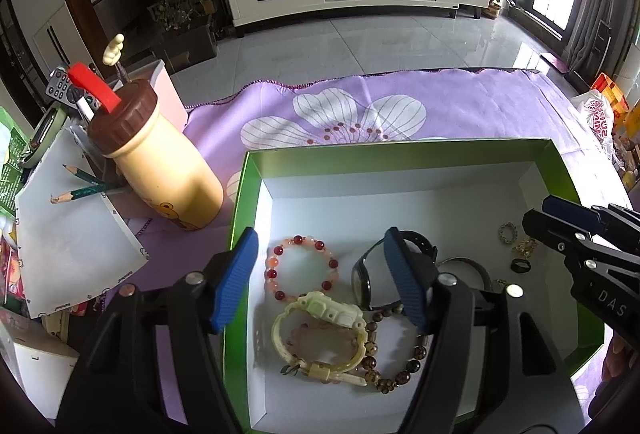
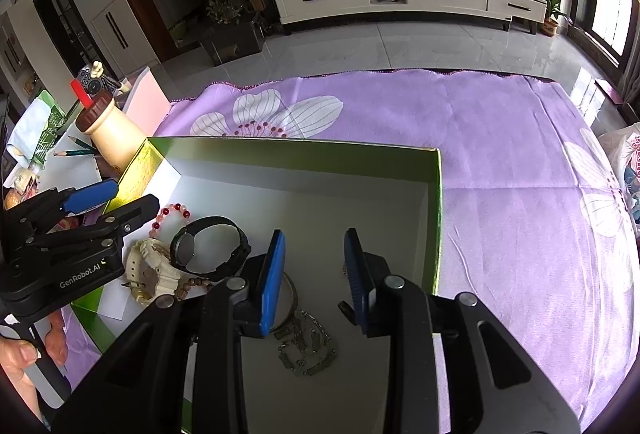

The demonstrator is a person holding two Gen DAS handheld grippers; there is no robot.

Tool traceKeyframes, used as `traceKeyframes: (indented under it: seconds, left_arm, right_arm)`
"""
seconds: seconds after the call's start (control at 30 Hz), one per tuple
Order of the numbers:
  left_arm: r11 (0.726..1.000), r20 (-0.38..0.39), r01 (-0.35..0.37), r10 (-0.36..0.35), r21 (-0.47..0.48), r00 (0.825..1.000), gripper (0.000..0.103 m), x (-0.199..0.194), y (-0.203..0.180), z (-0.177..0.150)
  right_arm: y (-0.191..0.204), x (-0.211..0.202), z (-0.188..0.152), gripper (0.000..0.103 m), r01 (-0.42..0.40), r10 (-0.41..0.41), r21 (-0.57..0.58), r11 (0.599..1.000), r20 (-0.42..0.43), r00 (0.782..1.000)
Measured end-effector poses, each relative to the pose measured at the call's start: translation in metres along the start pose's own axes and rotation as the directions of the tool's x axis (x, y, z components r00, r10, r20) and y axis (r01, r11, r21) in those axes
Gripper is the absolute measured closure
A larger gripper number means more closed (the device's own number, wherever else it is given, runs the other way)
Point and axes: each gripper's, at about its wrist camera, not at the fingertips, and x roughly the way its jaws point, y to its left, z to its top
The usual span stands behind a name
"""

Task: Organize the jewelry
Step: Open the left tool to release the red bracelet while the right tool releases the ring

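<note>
left gripper (image 1: 320,274): jaws apart, holding nothing, above cream watch (image 1: 320,338) | right gripper (image 2: 314,278): jaws apart, empty, over chain (image 2: 306,350) | red bead bracelet (image 1: 302,266) at 12 o'clock of cream watch, black watch (image 2: 208,246) beside it | all seen jewelry lies in green box (image 1: 400,148) | progress: gathered, seemingly unsorted; purple cloth (image 2: 520,154) beyond shows no jewelry
</note>
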Motion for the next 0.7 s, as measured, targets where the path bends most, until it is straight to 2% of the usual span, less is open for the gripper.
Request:
traceKeyframes:
  seconds: [0.3, 0.7]
  left_arm:
    - [1.000, 0.009, -0.006, 0.006, -0.007, 1.000, 0.022, -0.011, 0.000, -0.002]
    - [1.000, 0.043, -0.011, 0.011, -0.011, 0.999, 0.012, -0.033, 0.001, -0.005]
  right_arm:
    - [0.000, -0.012, -0.003, 0.052, 0.008, -0.008, 0.008, 1.000, 0.020, 1.000]
    - [0.002, -0.035, -0.005, 0.030, 0.032, -0.032, 0.009, 0.999, 0.055, 0.998]
